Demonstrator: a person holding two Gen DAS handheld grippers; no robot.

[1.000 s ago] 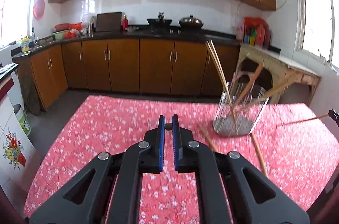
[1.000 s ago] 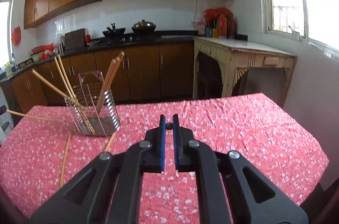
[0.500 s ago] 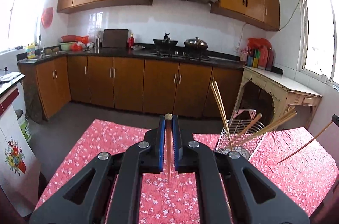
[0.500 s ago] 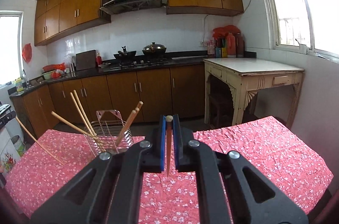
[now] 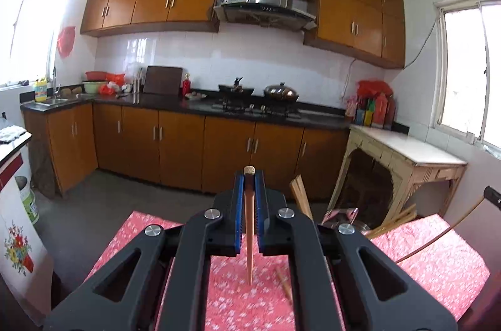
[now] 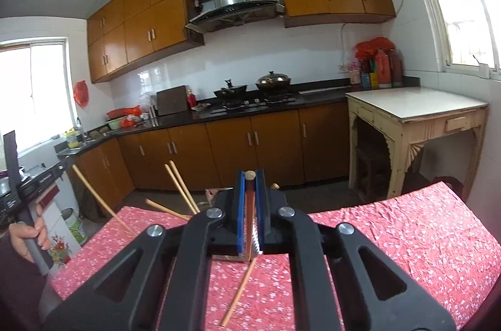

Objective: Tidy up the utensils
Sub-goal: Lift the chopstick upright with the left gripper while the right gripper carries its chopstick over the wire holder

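Chopsticks are the things to sort here, and each gripper has one. In the left wrist view the left gripper (image 5: 249, 174) has its fingers pressed onto a thin wooden chopstick (image 5: 249, 230), which hangs between the blue pads with its blunt end at the fingertips and its point down, above the red flowered cloth of the counter (image 5: 438, 262). In the right wrist view the right gripper (image 6: 249, 176) pinches a second chopstick (image 6: 249, 224) in the same way, blunt end up between the pads.

Just behind the left gripper, to its right, stands the wire utensil holder (image 5: 343, 215), mostly hidden by the black gripper body. Several chopsticks lean in it (image 5: 300, 196), and their tips stick out at different angles. One loose chopstick (image 5: 283, 284) lies flat on the cloth near the hanging point of the held one. In the right wrist view another loose chopstick (image 6: 239, 290) lies slanted on the cloth under the right gripper, and the sticks in the holder (image 6: 181, 187) rise left of it.

At the left edge of the right wrist view a hand (image 6: 26, 234) grips a grey handle. Beyond the counter there are brown kitchen cabinets (image 5: 175, 140), a stove with two pots (image 5: 260, 99) and a pale side table (image 5: 407, 155) under a window.
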